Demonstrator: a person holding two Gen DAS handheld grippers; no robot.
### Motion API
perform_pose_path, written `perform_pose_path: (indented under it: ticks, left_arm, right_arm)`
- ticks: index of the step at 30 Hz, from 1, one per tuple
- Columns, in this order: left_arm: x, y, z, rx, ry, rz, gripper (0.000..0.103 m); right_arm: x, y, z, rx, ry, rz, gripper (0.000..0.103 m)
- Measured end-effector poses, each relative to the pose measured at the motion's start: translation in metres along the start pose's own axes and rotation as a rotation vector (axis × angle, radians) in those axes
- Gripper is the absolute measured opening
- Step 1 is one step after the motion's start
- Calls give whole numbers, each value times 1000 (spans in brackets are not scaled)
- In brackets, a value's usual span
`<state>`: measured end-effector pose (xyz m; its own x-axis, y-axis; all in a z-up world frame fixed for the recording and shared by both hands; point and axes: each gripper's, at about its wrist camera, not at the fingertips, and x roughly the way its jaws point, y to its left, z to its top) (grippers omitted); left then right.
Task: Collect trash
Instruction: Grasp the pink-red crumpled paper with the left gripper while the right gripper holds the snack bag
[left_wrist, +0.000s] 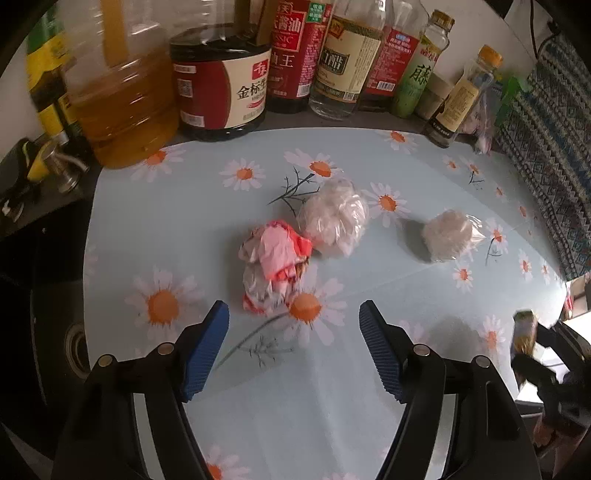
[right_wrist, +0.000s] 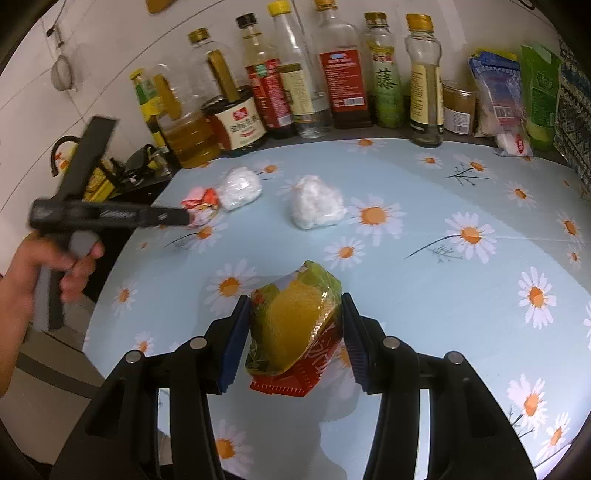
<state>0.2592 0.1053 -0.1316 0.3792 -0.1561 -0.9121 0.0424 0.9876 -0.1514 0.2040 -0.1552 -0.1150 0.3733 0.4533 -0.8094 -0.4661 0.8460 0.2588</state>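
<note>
A crumpled red-and-white wrapper (left_wrist: 273, 266) lies on the daisy tablecloth (left_wrist: 369, 387), just ahead of my open, empty left gripper (left_wrist: 294, 314). Two balls of clear plastic wrap lie behind it, one (left_wrist: 334, 218) touching the wrapper and one (left_wrist: 448, 234) to the right. My right gripper (right_wrist: 295, 306) is shut on a crumpled yellow-green-red snack wrapper (right_wrist: 293, 328) held above the cloth. In the right wrist view the left gripper (right_wrist: 177, 218) reaches the red wrapper (right_wrist: 202, 203), with the two plastic balls (right_wrist: 240, 188) (right_wrist: 316, 203) beyond.
A row of oil, soy sauce and vinegar bottles (left_wrist: 229, 77) (right_wrist: 343, 74) stands along the table's back edge. Food packets (right_wrist: 498, 99) stand at the back right. A dark stove area (left_wrist: 40, 177) lies left of the table. A patterned cloth (left_wrist: 546, 155) is at the right.
</note>
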Motion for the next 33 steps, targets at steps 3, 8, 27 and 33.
perform_pose_path:
  ticks: [3,8,27,33]
  left_arm:
    - [8,0,7,29,10,22,70]
    - [20,3,16,59,23,50,70]
    - [40,10,25,97,54,49,36]
    - [32,9,18,98,48,32,35]
  right_arm:
    - [-1,3,-6,11,5,1,49]
    - [-3,5,-14,30,12,-4,49]
    - [-9,19,-18,45,-2,-10,49]
    - [-7,24,-15,28,-1,4,49]
